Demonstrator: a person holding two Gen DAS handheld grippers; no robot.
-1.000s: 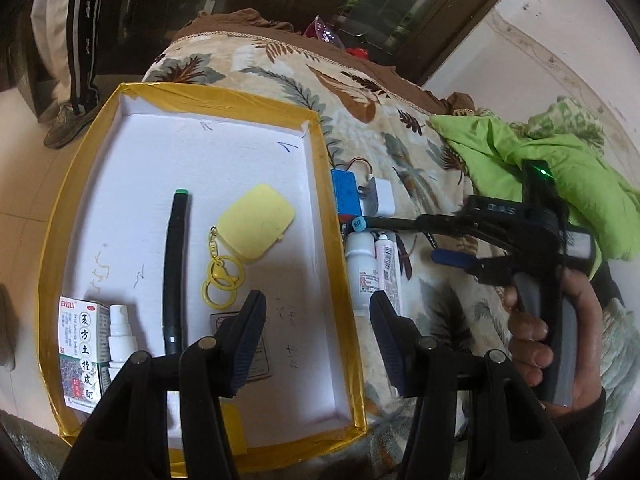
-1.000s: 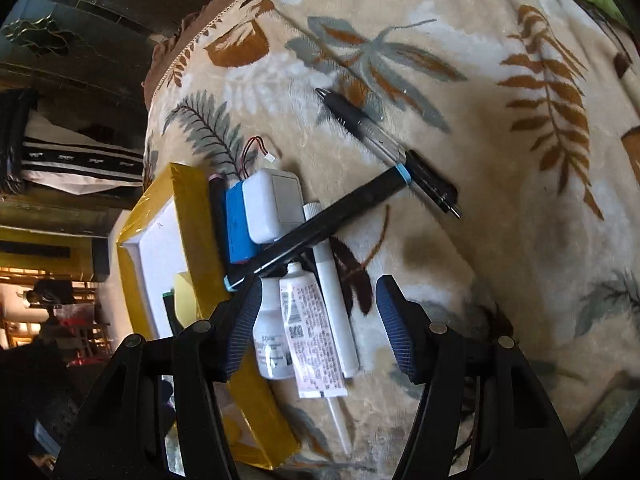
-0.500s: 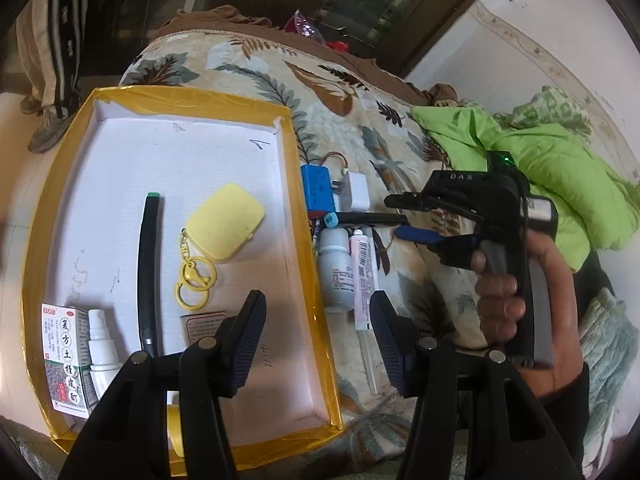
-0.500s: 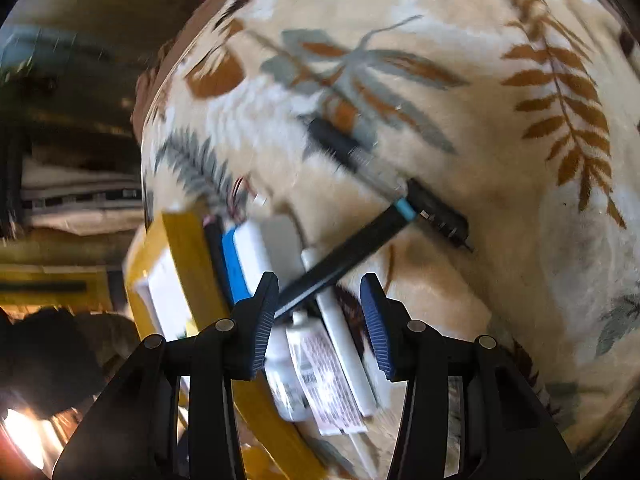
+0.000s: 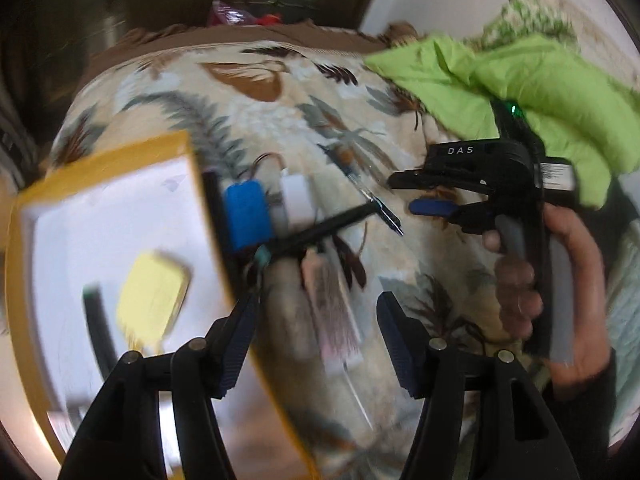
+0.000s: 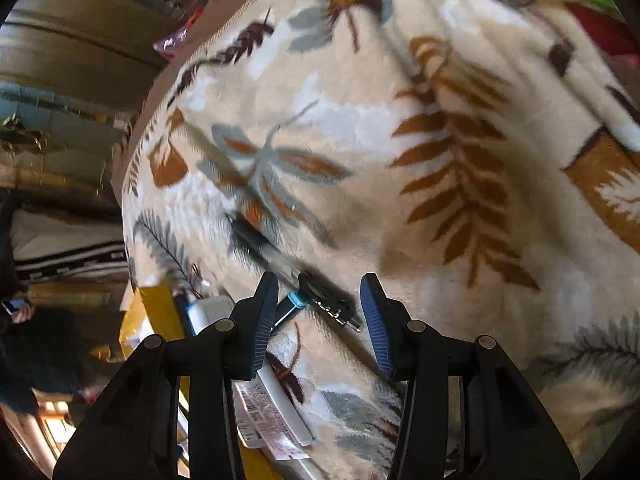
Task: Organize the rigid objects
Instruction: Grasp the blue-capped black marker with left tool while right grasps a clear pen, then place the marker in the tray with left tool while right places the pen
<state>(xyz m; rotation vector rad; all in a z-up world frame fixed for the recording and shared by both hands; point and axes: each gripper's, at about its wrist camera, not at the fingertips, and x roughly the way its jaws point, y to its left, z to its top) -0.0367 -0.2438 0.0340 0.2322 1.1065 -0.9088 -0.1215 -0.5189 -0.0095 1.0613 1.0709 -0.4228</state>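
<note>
A yellow-rimmed white tray (image 5: 176, 148) lies on a leaf-print blanket and holds a yellow case (image 5: 150, 298) and a black pen (image 5: 96, 320). Beside the tray lie a blue block (image 5: 246, 216), a white adapter (image 5: 298, 200), a black marker with a teal band (image 5: 320, 228), a clear pen (image 5: 360, 188), a tube (image 5: 332, 312) and a white bottle (image 5: 286, 304). My left gripper (image 5: 316, 316) is open above the tube and bottle. My right gripper (image 6: 320, 320) is open, its jaws on either side of the marker's teal end (image 6: 294, 302) and the clear pen's tip (image 6: 332, 300); it also shows in the left wrist view (image 5: 404, 194).
A green cloth (image 5: 520, 84) lies at the back right of the blanket. Dark furniture stands behind the bed. The blanket's far edge (image 6: 160, 92) drops off at the left in the right wrist view.
The left gripper has swung right, from over the tray to over the items beside it. The right gripper has moved in on the marker's end and opened wider. Both views are blurred by motion.
</note>
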